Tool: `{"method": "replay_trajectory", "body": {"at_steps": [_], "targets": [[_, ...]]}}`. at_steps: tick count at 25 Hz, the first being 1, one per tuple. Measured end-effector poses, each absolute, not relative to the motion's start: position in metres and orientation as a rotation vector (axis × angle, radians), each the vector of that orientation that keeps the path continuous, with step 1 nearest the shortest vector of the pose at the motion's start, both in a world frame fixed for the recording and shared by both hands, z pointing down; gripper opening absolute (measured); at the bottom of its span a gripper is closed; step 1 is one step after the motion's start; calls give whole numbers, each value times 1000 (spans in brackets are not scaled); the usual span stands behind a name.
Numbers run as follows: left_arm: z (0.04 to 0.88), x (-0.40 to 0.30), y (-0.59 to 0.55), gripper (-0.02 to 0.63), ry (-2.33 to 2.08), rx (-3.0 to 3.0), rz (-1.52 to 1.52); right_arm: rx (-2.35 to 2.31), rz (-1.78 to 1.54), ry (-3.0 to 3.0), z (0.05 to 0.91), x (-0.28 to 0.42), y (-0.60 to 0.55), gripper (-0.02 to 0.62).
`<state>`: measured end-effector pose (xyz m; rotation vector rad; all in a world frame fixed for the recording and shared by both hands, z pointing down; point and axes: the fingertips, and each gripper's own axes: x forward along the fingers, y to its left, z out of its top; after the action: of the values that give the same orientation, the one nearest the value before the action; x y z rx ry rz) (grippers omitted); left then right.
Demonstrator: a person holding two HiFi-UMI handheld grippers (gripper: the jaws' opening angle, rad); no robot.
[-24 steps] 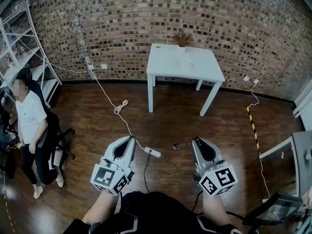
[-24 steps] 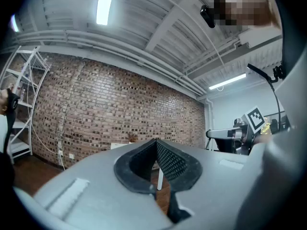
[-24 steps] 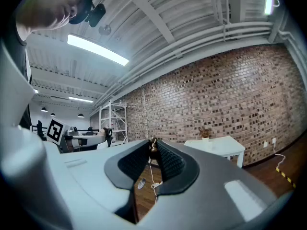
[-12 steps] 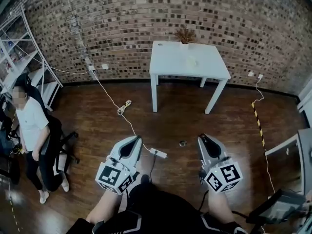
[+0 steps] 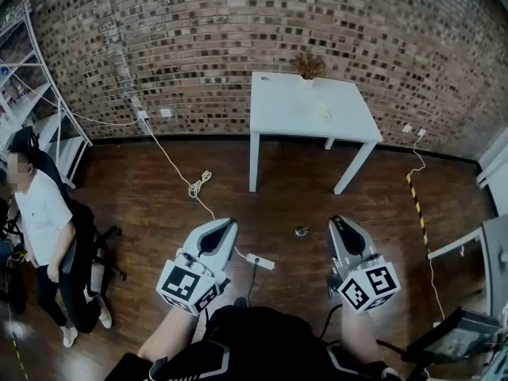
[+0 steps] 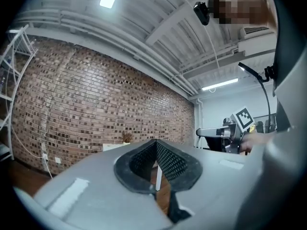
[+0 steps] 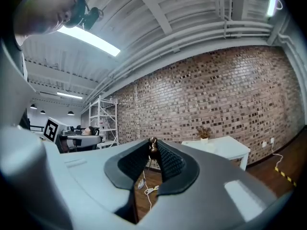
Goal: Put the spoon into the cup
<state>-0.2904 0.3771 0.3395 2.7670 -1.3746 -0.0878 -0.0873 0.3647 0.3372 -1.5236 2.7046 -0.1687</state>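
My right gripper is shut on a small dark metal spoon, which stands up between its pad tips. The spoon's end pokes out to the left of those tips in the head view. My left gripper is held level beside it, shut, with nothing between its pads. Both point toward a white table against the brick wall, a few steps away. A small pale cup stands on the table's right part. The table also shows in the right gripper view.
A potted dry plant stands at the table's back edge. A white cable and power strip lie on the wooden floor between the grippers. A person stands by a chair at the left, near white shelving.
The table has come a little closer and shifted right in the head view. Both grippers keep the same pose and spacing, the spoon still in the right one. The person at the left slid further left.
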Motion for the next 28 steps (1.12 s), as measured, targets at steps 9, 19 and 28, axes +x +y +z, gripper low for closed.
{"method": "replay_trajectory", "body": {"at_steps": [9, 19, 28], "targets": [[346, -295, 317, 2, -1296, 2760, -87, -1589, -208, 2703, 340, -93, 312, 57], [343, -257, 236, 2, -1345, 2771, -32, -1521, -152, 2724, 338, -65, 227, 57], [346, -226, 175, 2, -1330, 2763, 17, -1504, -178, 2729, 338, -40, 164, 57]]}}
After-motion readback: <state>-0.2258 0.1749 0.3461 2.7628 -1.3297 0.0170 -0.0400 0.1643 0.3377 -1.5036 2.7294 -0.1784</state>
